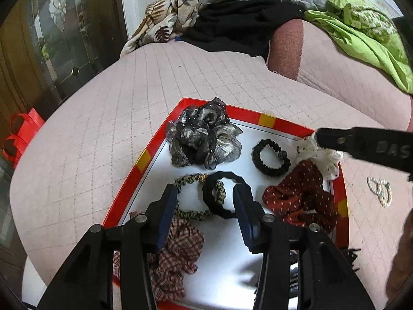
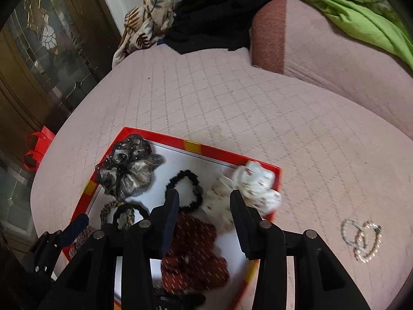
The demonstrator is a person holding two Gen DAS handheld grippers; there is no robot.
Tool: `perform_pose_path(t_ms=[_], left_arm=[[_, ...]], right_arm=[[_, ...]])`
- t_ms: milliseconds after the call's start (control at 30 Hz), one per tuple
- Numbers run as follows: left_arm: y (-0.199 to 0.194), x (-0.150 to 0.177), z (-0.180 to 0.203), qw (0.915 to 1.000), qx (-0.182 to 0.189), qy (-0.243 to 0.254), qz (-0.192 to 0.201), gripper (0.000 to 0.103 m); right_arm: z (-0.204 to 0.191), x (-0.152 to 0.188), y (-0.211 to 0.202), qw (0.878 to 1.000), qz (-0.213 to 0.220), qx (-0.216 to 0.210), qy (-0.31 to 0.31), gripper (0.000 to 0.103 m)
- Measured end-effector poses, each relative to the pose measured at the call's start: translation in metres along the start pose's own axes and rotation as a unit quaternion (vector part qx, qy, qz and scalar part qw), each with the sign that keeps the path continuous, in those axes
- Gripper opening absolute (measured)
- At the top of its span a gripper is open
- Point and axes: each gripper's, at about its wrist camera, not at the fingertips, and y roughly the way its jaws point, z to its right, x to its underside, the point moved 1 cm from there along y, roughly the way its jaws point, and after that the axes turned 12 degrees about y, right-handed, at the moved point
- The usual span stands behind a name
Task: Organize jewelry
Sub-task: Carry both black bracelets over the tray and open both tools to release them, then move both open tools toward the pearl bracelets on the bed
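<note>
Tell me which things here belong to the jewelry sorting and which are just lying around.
Part of the job:
- red-rimmed tray
- scrunchies, e.g. dark red dotted scrunchie
- black hair tie
- bead bracelets on the bedspread

Just lying about:
- green cloth
- leaf-print cloth
- black garment
- red object off the bed

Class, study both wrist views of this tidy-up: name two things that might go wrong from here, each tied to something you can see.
1. The bead bracelets lie on the quilt outside the red-rimmed tray; they may be overlooked.
2. The leopard hair tie and black hair tie overlap between the open left claw fingers; closing there might lift both.
</note>
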Motion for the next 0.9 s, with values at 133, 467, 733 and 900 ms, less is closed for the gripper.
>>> perform_pose_path(t_ms=[133,467,733,900], left_arm=[[-0.01,0.008,0.006,1.0,-0.005,0.007,0.002,0.045],[-0.052,0.025,0.023,0.9999,0.009,-0.001,0.013,0.045],[-0.094,0.029,0.044,0.9992,0.022,0.009,0.031,0.045],[-0.113,0.026,0.072,0.9982,0.028,0.035,0.041,0.046]], right_arm=[[0.022,0.009,-0.022,1.0,0.009,0.007,0.014,0.049],[0.107,0.044,-0.074,0.997,0.019,0.035,0.069,0.051],[0.18,0.075,-0.104,0.991,0.023,0.055,0.124,0.051],[0.223,0.09,-0.117,0.985,0.028,0.062,0.161,0.051]])
